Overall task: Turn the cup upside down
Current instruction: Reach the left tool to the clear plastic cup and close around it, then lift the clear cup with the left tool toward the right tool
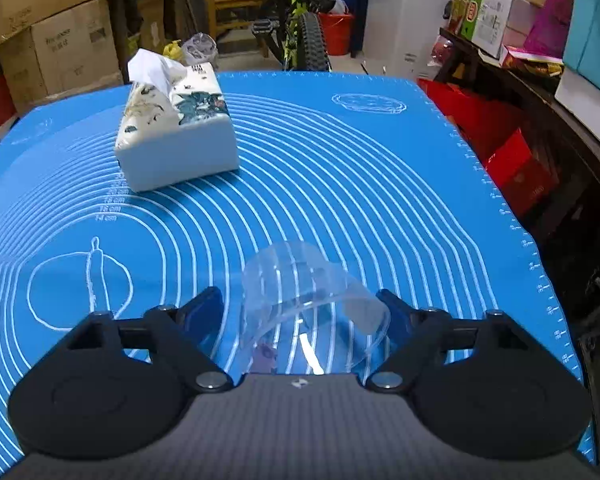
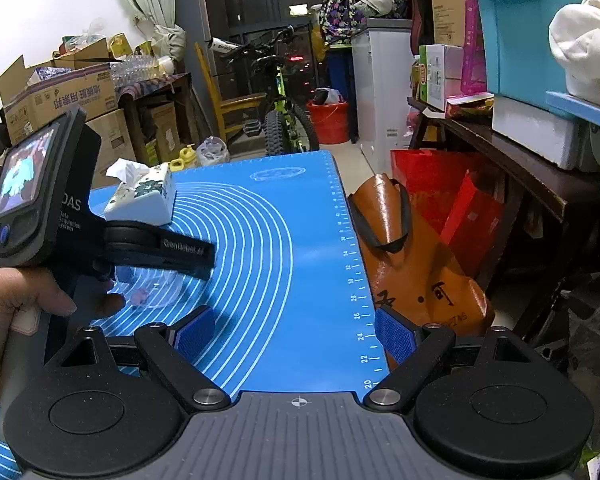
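A clear plastic cup [image 1: 312,300] sits between the blue pads of my left gripper [image 1: 302,312], tilted with its open mouth toward the camera and its base pointing away over the blue mat [image 1: 340,168]. The jaws stand wide; the right pad [image 1: 396,312] touches the cup's rim, the left pad [image 1: 204,310] stands a little apart. In the right wrist view the cup [image 2: 152,288] shows faintly under the left gripper's body [image 2: 80,236]. My right gripper [image 2: 296,332] is open and empty above the mat's right part [image 2: 300,280].
A white floral tissue box [image 1: 176,128] stands on the mat at the back left. A brown leather bag [image 2: 408,256] and red bags lie off the mat's right edge. Boxes, a bicycle and shelves crowd the room behind.
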Demonstrator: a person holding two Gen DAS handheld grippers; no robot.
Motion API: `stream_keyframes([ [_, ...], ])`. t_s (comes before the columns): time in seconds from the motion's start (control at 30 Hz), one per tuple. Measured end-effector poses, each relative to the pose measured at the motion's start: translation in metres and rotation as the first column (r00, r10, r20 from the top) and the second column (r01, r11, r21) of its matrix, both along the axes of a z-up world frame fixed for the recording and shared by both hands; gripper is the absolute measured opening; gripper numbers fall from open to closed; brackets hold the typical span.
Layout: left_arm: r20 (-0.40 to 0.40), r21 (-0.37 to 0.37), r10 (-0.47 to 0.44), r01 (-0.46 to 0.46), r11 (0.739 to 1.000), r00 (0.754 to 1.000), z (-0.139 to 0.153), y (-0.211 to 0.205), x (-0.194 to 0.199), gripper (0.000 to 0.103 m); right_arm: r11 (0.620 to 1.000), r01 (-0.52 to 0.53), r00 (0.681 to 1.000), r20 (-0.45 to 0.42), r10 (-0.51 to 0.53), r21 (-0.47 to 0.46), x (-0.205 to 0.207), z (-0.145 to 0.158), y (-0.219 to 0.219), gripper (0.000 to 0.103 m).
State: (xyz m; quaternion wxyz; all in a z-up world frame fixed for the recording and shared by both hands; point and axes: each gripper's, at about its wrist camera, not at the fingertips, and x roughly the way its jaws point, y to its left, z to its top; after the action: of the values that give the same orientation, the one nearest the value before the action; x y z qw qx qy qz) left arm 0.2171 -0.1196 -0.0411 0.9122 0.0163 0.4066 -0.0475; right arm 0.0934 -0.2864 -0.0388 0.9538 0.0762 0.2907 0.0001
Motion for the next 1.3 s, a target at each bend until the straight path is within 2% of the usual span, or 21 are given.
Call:
stream_keyframes([
  [0.07,0.009,0.002,-0.024,0.024,1.0,1.0,0.002,0.003,-0.002,0.065,1.0,-0.005,1.0,-0.001,0.005,0.006,0.001,-0.002,0.002,0.089],
  [0.3,-0.016,-0.017,-0.024,0.024,1.0,1.0,0.011,0.024,-0.012,0.064,1.0,-0.022,1.0,0.007,0.022,0.017,-0.004,-0.001,0.008,0.089],
  [0.67,0.003,-0.032,-0.092,0.092,0.995,0.996,0.036,0.056,-0.093,0.065,0.998,-0.058,0.998,0.02,0.057,0.038,-0.029,0.009,0.024,0.089],
  [0.9,-0.006,-0.026,-0.081,0.081,0.996,0.997,0.024,0.062,-0.132,0.065,0.997,-0.076,0.997,0.012,0.076,0.034,-0.048,0.013,0.033,0.089],
  [1.07,-0.042,-0.034,-0.069,0.067,0.997,0.997,0.009,0.065,-0.135,0.065,0.997,-0.076,0.997,-0.001,0.076,0.028,-0.053,0.013,0.034,0.089],
  [1.17,-0.018,-0.012,-0.087,0.087,0.996,0.996,0.006,0.063,-0.139,0.065,0.997,-0.077,0.997,-0.006,0.077,0.024,-0.055,0.015,0.036,0.089],
  [1.3,-0.018,-0.023,-0.087,0.087,0.996,0.996,0.004,0.065,-0.139,0.066,0.997,-0.078,0.997,-0.008,0.079,0.02,-0.057,0.014,0.038,0.089],
])
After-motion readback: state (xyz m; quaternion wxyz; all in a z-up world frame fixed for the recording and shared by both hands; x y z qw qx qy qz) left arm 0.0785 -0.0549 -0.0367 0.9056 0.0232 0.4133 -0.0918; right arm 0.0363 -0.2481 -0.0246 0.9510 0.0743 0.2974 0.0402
